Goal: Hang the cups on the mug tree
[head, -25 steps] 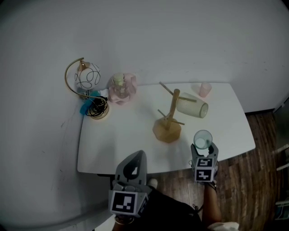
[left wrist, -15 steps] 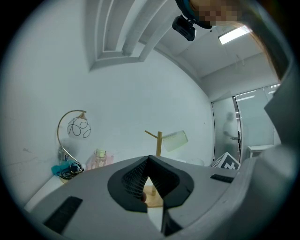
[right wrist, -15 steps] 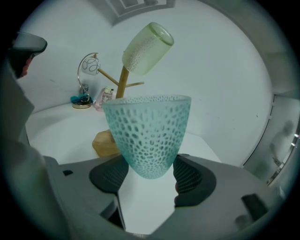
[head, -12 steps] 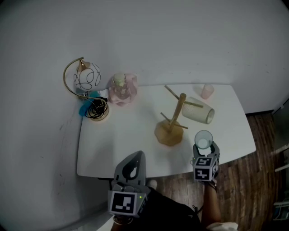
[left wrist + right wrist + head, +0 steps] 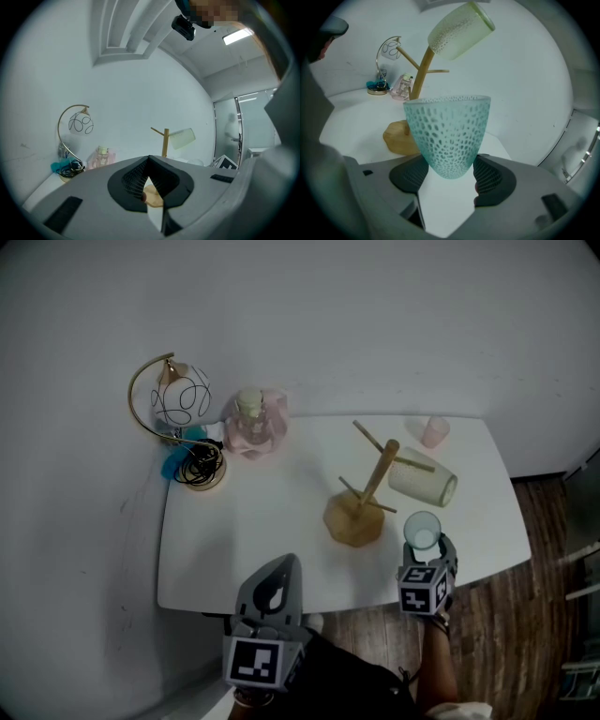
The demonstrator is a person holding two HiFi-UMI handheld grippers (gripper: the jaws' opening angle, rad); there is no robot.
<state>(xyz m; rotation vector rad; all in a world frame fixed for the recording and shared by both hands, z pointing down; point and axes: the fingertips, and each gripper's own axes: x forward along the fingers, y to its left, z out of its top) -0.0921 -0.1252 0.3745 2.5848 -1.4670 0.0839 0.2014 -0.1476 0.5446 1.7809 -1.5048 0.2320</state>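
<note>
The wooden mug tree (image 5: pixel 361 507) stands on the white table (image 5: pixel 244 531), right of centre. A pale green cup (image 5: pixel 423 477) hangs on its right peg, also seen high in the right gripper view as the pale green cup (image 5: pixel 459 30). My right gripper (image 5: pixel 424 546) is shut on a teal dimpled cup (image 5: pixel 422 530), upright, just right of the tree's base. In the right gripper view the pads squeeze the teal cup's (image 5: pixel 447 133) lower part. My left gripper (image 5: pixel 279 566) is shut and empty at the table's front edge; its tips meet in the left gripper view (image 5: pixel 149 161).
A small pink cup (image 5: pixel 431 431) stands at the back right. A gold arc lamp (image 5: pixel 173 404), a tangle of cables (image 5: pixel 199 465) and a pink bottle (image 5: pixel 251 423) sit at the back left. Wooden floor (image 5: pixel 539 596) lies beyond the table's right edge.
The right gripper with the teal cup has edged slightly closer to the tree's base and rolled a little. The left gripper has barely shifted. The whole view has drifted a bit.
</note>
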